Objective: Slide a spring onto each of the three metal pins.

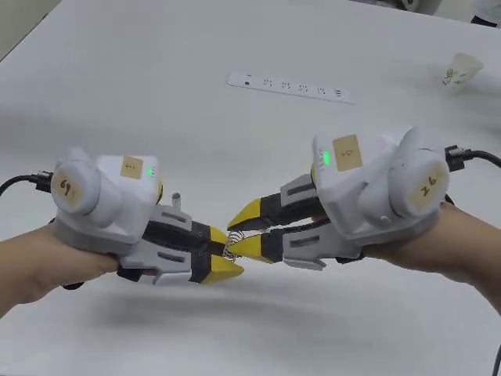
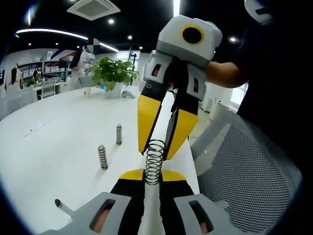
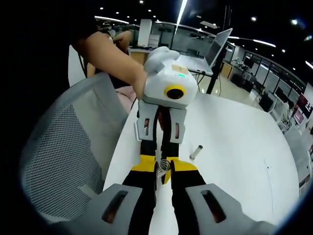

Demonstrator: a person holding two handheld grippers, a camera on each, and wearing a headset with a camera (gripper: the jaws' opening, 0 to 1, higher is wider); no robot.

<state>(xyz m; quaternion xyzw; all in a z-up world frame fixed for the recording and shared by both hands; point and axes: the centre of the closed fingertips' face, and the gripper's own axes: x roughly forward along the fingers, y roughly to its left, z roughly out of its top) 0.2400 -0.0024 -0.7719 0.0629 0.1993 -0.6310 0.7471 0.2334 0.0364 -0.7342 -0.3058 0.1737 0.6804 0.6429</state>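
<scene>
Since 2 pins (image 2: pixel 102 156) left of centre in the left gripper view already wear springs, I'd judge 1 bare pin (image 3: pixel 195 152) remains of 3. The 3rd spring (image 2: pixel 154 161) sits mid-frame above the bench (image 1: pixel 235 141), pinched narrow in the left hand-held gripper (image 2: pixel 152 178). The right hand-held gripper (image 2: pixel 157 152) brackets its far end; whether it grips, I cannot tell. Count: 3 pins, 3 springs.

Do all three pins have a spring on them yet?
No, in the left gripper view the bare pin at the lower left is plain metal, with nothing coiled around it.
</scene>
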